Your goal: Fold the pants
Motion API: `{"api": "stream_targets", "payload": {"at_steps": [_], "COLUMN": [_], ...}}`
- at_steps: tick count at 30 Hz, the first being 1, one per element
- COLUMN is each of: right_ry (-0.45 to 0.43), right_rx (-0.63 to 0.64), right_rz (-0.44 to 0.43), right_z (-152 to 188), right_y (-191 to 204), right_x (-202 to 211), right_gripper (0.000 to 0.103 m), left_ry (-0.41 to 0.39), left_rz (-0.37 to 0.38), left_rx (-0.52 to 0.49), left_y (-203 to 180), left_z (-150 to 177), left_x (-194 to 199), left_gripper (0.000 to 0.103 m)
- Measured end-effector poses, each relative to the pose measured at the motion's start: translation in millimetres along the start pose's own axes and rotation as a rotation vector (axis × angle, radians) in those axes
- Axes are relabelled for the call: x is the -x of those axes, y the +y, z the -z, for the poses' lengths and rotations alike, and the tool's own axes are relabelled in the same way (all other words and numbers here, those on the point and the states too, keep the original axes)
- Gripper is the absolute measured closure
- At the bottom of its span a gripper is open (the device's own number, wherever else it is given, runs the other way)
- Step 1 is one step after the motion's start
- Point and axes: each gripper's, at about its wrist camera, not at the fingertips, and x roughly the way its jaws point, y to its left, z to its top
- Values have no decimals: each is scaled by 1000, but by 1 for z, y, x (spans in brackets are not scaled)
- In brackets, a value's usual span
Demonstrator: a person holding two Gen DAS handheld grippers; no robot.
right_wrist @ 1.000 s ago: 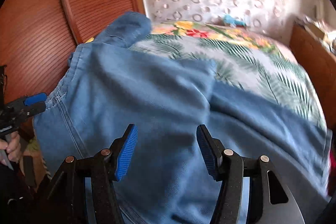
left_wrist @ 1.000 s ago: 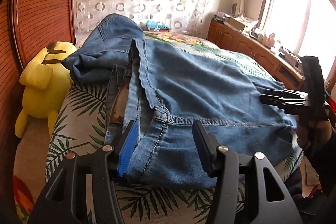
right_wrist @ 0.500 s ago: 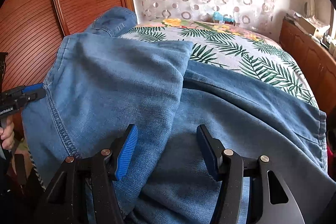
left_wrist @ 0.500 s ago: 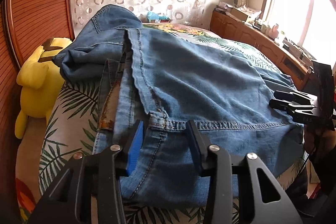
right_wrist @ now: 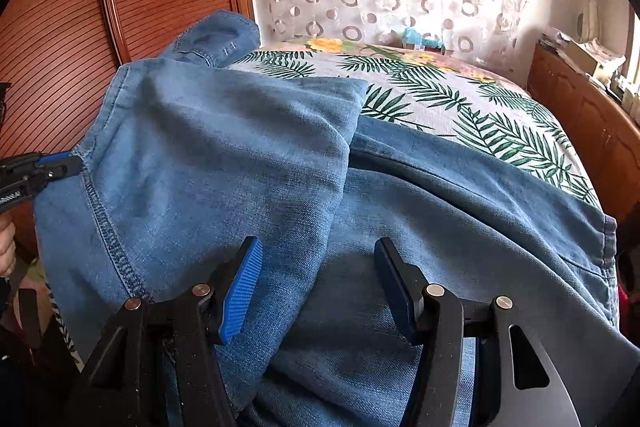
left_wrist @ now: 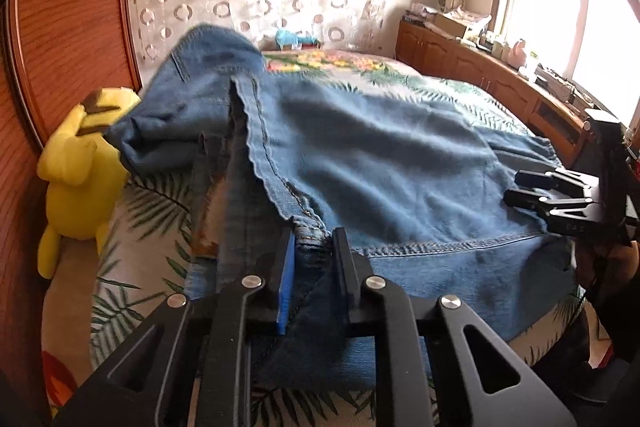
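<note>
1. Left wrist view: the blue jeans (left_wrist: 380, 179) are spread on a palm-leaf bedspread (left_wrist: 132, 227); a bunched seam at the near edge is pinched by the left gripper (left_wrist: 314, 259)
2. Right wrist view: the right gripper (right_wrist: 318, 279) is held wide apart over the denim, nothing gripped
3. A yellow plush toy (left_wrist: 80, 179) is seen beside the bed

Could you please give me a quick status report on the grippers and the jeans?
Left gripper shut on jeans at the seam. Right gripper open over the denim, gripping nothing. Jeans partly folded on bed. Nothing in the way.
</note>
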Motion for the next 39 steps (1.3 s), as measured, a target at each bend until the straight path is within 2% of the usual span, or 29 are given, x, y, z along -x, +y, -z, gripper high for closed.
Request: {"api": "stream_targets", "payload": {"at_steps": [12,15,17,20,24,25,26,27,30,34,39], "right_ry": [-10,-9,-13,-14,-13,-16,-19,-23,-34,-48,-86], "right_rx": [-22,-24,-24,-26,-30,-31,-33,-34,-37,-32,3], "right_rz": [-2,-2,1,4,3,6,8,9,13,30,119], "right_z": [3,3,3,3,3,3,3,4,6,8,15], "right_y": [-4,-5,-4,-3,-3,-3,-3,-3,-4,-4,-9], "right_x": [2,2,3,3,2,2,3,4,7,12,37], "right_gripper": [43,43,43,43,43,43,43,43,43,43,43], "left_ry": [-31,-54,-80,-94,-70,-67,-65,-68,-60,-52,-36], "left_rz": [18,52,70,64,60,53,53,65,90,87,51], "left_rx": [4,7,5,-14,-42,-42,-41,-34,-21,-15,-28], "left_y": [0,-2,-4,-11,-21,-22,-23,-24,-27,-31,-39], "left_z": [-1,-2,-2,-3,-6,-6,-6,-5,-6,-6,-5], "left_x": [23,28,33,34,27,25,23,21,16,10,3], "left_gripper": [84,83,69,55,52,44,28,21,18,18,18]}}
